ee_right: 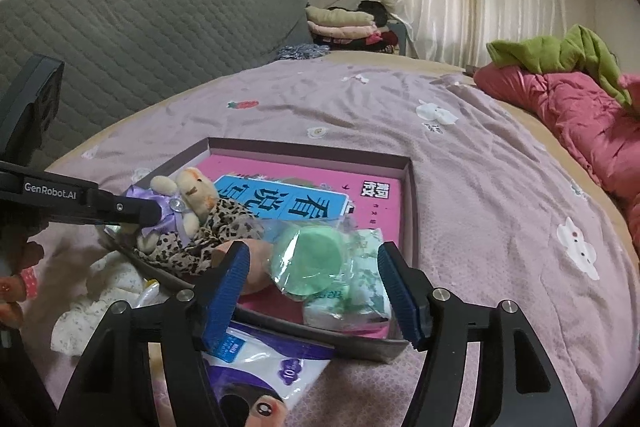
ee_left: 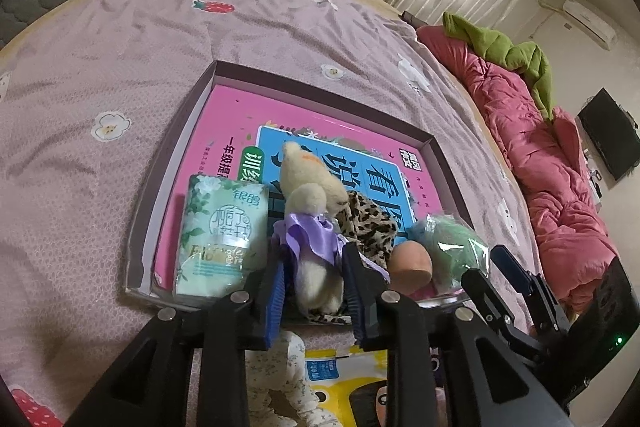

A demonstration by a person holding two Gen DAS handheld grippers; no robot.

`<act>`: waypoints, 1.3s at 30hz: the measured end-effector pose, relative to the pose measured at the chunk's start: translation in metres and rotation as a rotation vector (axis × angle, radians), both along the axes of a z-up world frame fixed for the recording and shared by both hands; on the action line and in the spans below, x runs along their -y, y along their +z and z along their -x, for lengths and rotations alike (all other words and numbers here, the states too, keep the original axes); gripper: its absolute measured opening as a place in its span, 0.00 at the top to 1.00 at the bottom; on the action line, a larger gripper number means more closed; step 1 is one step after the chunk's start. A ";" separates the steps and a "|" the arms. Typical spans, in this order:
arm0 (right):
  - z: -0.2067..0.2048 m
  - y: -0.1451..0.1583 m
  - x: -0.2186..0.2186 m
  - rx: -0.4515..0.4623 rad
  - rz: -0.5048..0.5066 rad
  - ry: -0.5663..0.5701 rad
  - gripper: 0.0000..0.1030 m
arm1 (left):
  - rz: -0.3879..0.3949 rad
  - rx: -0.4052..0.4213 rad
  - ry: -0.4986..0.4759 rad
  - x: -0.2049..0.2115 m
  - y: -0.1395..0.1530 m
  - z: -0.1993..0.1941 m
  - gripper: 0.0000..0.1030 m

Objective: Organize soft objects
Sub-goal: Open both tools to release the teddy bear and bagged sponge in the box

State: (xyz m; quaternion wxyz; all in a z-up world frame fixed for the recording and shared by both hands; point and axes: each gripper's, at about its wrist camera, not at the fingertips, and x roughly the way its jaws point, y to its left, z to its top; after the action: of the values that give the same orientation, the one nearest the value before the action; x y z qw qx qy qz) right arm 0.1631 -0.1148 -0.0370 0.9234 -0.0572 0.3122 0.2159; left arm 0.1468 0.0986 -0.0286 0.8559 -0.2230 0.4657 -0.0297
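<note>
left gripper [ee_left: 314, 279] clenched on plush bear [ee_left: 316, 211] above box [ee_left: 168, 179]; right gripper [ee_right: 314, 291] released wide, near green sponge [ee_right: 310, 259].

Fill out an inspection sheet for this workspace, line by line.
Surface: bed with a mauve printed sheet, wrinkled.
Job's things: shallow box lined with a pink book; inside it a tissue pack, plush bear in a purple dress, leopard-print cloth, peach sponge and wrapped green puff.
Clutter: floral cloth and printed plastic packets on the sheet before the box.
Grippers: left tool closed on the bear; right tool open, hovering by the puff.
Cables: nothing seen.
Surroundings: pink quilt with a green garment, grey headboard, curtains, folded clothes.
</note>
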 end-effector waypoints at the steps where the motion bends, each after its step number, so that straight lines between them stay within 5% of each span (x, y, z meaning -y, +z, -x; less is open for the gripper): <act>1: -0.001 0.000 0.002 -0.005 -0.008 -0.003 0.34 | -0.001 0.001 -0.002 0.001 0.001 0.000 0.73; 7: 0.004 0.007 0.004 0.019 -0.039 0.008 0.34 | -0.021 0.007 -0.009 0.004 0.004 0.001 0.71; 11: 0.009 0.011 0.003 0.039 -0.046 0.023 0.34 | -0.026 0.009 -0.006 0.004 0.007 0.004 0.59; 39: 0.023 0.022 0.012 0.098 -0.074 0.017 0.27 | -0.178 0.048 -0.009 0.021 0.040 0.023 0.57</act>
State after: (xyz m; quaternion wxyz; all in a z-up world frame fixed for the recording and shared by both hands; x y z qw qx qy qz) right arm 0.1402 -0.1270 -0.0148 0.9371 -0.0359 0.2580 0.2323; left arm 0.1238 0.0781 0.0111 0.8831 -0.1433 0.4468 0.0027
